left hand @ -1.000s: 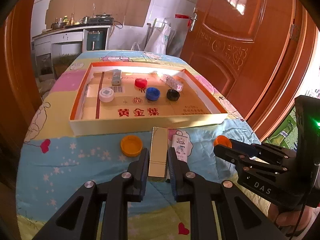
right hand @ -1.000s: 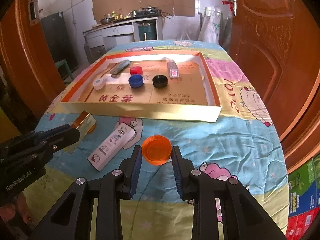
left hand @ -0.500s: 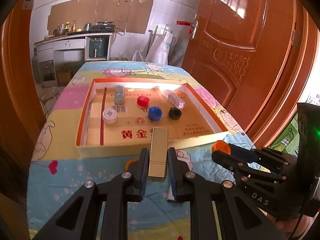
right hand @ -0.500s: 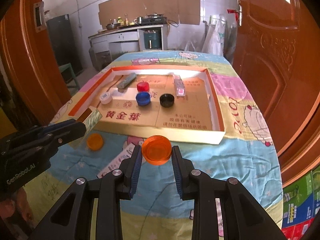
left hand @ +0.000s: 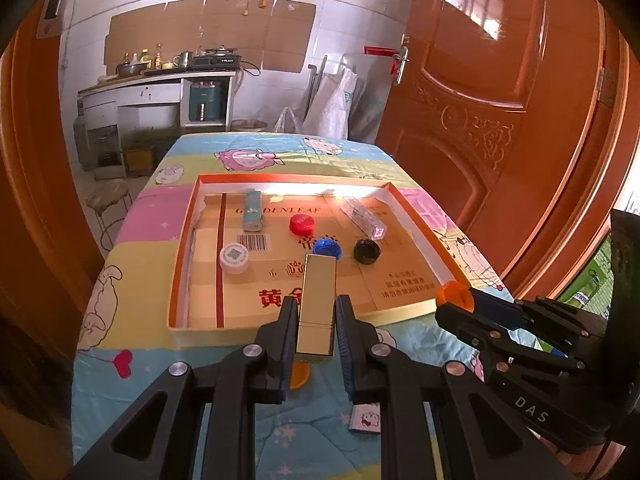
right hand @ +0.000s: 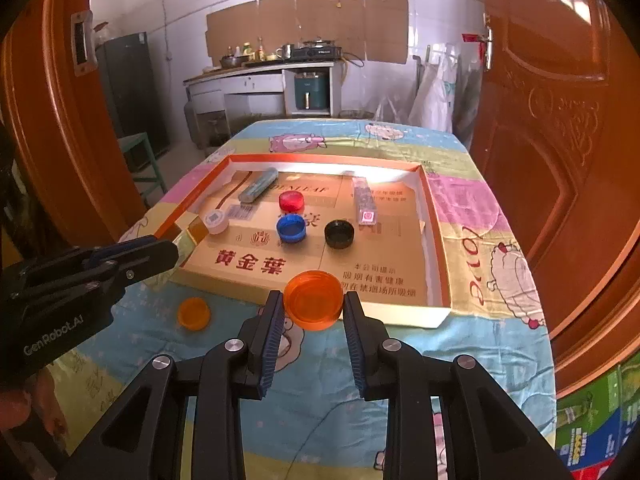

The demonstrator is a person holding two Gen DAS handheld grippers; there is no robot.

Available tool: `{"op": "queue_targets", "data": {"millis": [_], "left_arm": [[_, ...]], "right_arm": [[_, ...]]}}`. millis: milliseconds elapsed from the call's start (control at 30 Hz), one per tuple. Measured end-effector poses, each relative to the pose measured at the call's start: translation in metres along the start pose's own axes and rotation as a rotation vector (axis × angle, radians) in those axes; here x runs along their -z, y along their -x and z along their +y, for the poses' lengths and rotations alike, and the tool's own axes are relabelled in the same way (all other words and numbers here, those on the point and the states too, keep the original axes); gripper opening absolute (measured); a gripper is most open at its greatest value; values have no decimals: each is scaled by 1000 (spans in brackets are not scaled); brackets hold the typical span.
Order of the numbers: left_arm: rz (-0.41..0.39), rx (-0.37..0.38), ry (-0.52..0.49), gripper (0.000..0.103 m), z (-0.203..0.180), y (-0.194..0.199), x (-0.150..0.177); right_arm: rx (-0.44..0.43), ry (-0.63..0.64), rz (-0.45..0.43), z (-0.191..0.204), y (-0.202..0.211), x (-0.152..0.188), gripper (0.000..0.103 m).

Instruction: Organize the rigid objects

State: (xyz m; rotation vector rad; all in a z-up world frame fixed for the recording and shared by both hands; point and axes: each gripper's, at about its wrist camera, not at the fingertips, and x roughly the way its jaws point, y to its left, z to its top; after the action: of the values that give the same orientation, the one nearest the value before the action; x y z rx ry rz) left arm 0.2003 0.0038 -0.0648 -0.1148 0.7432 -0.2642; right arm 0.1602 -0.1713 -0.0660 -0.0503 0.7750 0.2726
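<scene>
My left gripper is shut on a long gold box, held in the air just before the near wall of the shallow cardboard tray. My right gripper is shut on an orange cap, also lifted near the tray's front wall. In the tray lie a white cap, a red cap, a blue cap, a black cap, a grey-blue stick and a clear box. A second orange cap rests on the cloth outside the tray.
The table has a cartoon-print cloth. A small printed box lies on the cloth near my left gripper, mostly hidden. Orange wooden doors stand close on the right; a kitchen counter is behind. A stool stands left of the table.
Both grippers have risen and moved toward the tray with their loads. The gold box and the orange cap were near the cloth before and now hang at the tray's front wall.
</scene>
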Motion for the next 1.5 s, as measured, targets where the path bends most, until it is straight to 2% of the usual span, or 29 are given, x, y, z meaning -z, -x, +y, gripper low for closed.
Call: {"op": "queue_targets", "data": {"millis": [600,1500], "left_arm": [[13,8,-3,20,1,-25,-30],[86,42,-24,20,-15,-100,-89]], "right_arm": [[11,-3,-14,-18,-16,-25,31],[8,-33,12,-69,-65,-70,31]]}}
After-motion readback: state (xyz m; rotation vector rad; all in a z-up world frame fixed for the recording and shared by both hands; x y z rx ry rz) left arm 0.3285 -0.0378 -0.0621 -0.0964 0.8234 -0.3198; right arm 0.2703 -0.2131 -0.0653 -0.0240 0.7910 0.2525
